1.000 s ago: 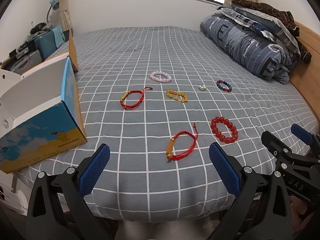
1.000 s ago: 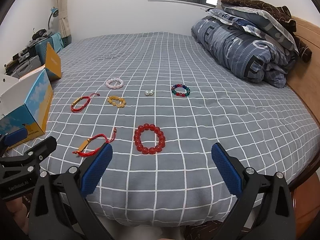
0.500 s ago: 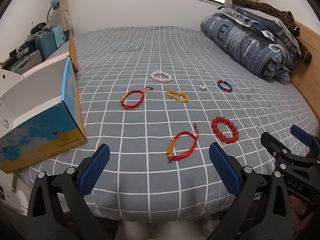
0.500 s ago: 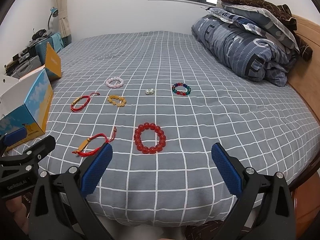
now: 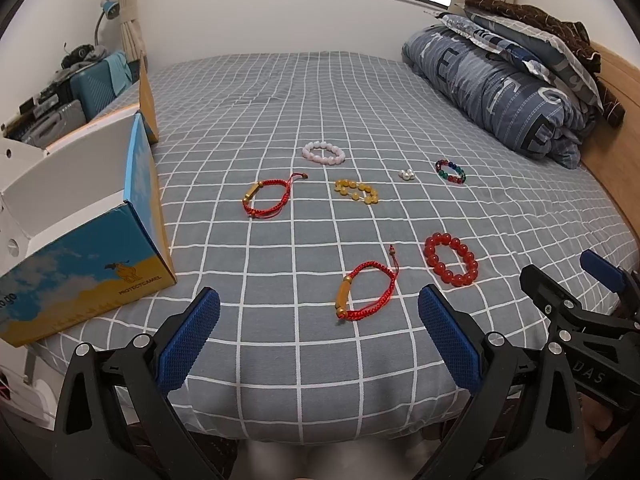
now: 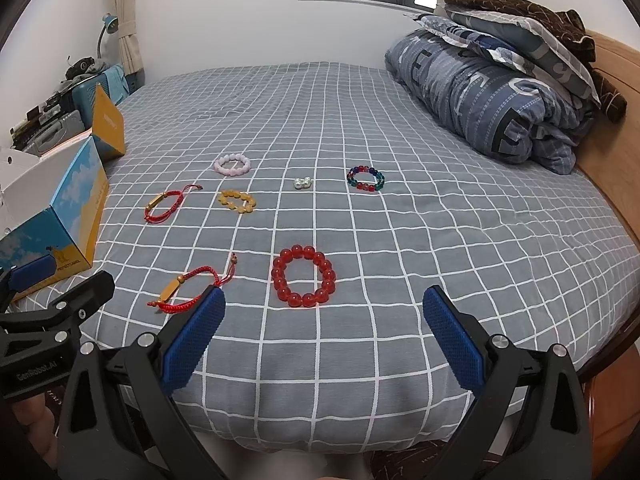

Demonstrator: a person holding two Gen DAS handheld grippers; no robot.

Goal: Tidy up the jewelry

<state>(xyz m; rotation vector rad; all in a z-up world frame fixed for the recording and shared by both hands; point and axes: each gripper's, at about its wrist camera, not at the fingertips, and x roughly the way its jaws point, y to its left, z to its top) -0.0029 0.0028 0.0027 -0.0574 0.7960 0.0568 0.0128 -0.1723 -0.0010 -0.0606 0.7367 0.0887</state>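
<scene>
Several bracelets lie on the grey checked bed. A red cord bracelet (image 5: 366, 291) lies nearest, between my left gripper's pads; it also shows in the right wrist view (image 6: 186, 290). A red bead bracelet (image 5: 451, 259) (image 6: 303, 276) lies to its right. Further back lie a second red cord bracelet (image 5: 267, 199), a yellow bead bracelet (image 5: 357, 191), a pink bead bracelet (image 5: 323, 152), a small pearl piece (image 5: 407, 175) and a multicolour bead bracelet (image 5: 451, 171). My left gripper (image 5: 319, 338) is open and empty at the bed's front edge. My right gripper (image 6: 324, 336) is open and empty beside it.
An open blue and yellow cardboard box (image 5: 80, 240) (image 6: 60, 216) stands at the bed's left edge. A folded blue quilt and pillows (image 5: 500, 80) are piled at the far right by the wooden headboard (image 6: 612, 152). Suitcases and clutter (image 5: 80, 80) stand at the left wall.
Both views have shifted only slightly; the bracelets appear a touch lower and nearer. Nothing was taken hold of or moved.
</scene>
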